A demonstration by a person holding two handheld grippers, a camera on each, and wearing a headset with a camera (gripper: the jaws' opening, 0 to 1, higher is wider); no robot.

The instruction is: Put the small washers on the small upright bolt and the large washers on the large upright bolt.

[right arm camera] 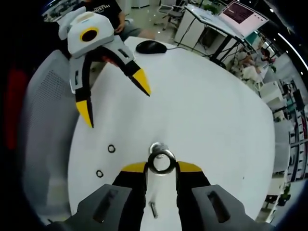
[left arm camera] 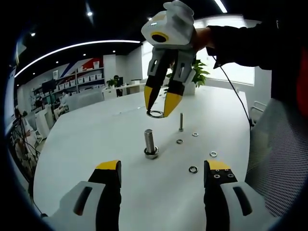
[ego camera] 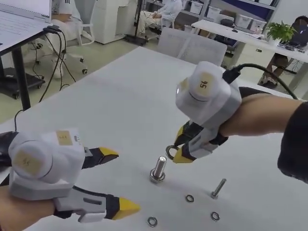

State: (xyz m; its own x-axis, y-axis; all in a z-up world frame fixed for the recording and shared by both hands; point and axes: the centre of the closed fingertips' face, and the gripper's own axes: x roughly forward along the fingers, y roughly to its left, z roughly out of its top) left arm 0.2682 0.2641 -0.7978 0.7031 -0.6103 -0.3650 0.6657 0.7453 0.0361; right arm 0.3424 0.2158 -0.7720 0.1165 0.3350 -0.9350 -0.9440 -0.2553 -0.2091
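Observation:
My right gripper (ego camera: 176, 155) is shut on a large washer (ego camera: 171, 151), holding it just above and right of the large upright bolt (ego camera: 158, 168). In the right gripper view the large washer (right arm camera: 161, 161) sits between the yellow tips, with the large bolt's head (right arm camera: 156, 147) right behind it. The small bolt (ego camera: 218, 188) stands to the right, with three small washers (ego camera: 189, 198) on the table around it. My left gripper (ego camera: 118, 179) is open and holds nothing, low at the left. Its view shows the right gripper (left arm camera: 161, 103) over the large bolt (left arm camera: 149, 143).
The white table (ego camera: 120, 106) stretches wide behind the bolts. Beyond its far edge are a grey chair (ego camera: 192, 45), desks and seated people. In the right gripper view a black mouse (right arm camera: 151, 46) lies on the table beyond the left gripper (right arm camera: 115, 102).

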